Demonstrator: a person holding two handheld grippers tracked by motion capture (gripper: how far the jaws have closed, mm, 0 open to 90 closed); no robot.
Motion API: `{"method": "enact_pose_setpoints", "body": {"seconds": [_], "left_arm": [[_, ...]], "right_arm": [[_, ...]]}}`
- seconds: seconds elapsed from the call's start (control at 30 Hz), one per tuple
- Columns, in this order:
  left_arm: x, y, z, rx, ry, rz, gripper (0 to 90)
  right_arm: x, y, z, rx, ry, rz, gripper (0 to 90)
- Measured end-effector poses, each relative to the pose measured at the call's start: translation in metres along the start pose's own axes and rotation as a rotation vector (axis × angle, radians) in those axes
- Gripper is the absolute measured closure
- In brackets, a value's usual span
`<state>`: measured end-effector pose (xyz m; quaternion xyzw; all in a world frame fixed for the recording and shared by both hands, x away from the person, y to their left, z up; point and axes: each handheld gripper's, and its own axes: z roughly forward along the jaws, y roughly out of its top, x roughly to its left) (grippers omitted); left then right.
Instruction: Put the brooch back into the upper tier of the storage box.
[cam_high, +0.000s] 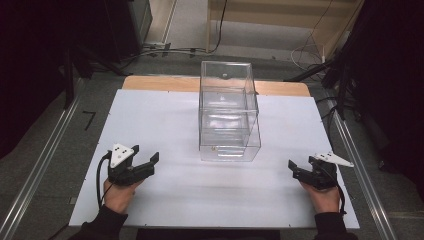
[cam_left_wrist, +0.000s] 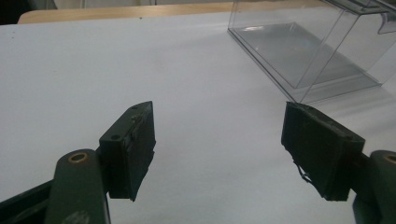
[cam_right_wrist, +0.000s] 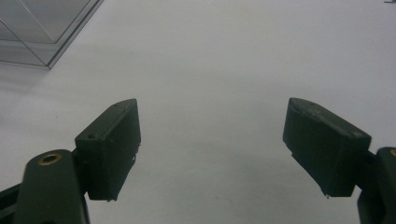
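Clear glossy plastic box (cam_high: 229, 112); matt white bench (cam_high: 165, 125) top with a bare wood strip at 12 o'clock; matt black fingers (cam_left_wrist: 133, 144).

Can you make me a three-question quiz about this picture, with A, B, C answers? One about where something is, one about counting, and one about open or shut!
1. Where is the clear box?
A. In the middle of the white table, between the two grippers and farther back
B. On the floor
C. Held in a gripper

2. How many grippers are there?
A. One
B. Two
C. Four

3. How are the jaws of the left gripper?
A. Shut tight
B. Shut on the box
C. Wide open with nothing between

Answers:
1. A, the high view shows it standing on the table past both hands.
2. B, the left gripper and the right gripper, one in each hand.
3. C, bare white table shows between the jaws.
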<state>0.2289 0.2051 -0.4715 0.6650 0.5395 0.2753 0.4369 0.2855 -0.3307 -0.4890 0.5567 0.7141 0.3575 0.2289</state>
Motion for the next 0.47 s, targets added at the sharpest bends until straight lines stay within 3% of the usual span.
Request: {"method": "enact_pose_setpoints", "body": {"seconds": [0.47], "left_arm": [[0.022,-0.011,-0.005,0.019,0.068,-0.035,25.8]], "right_arm": [[-0.002,-0.001,0.000,-0.003,-0.005,-0.004,15.8]]}}
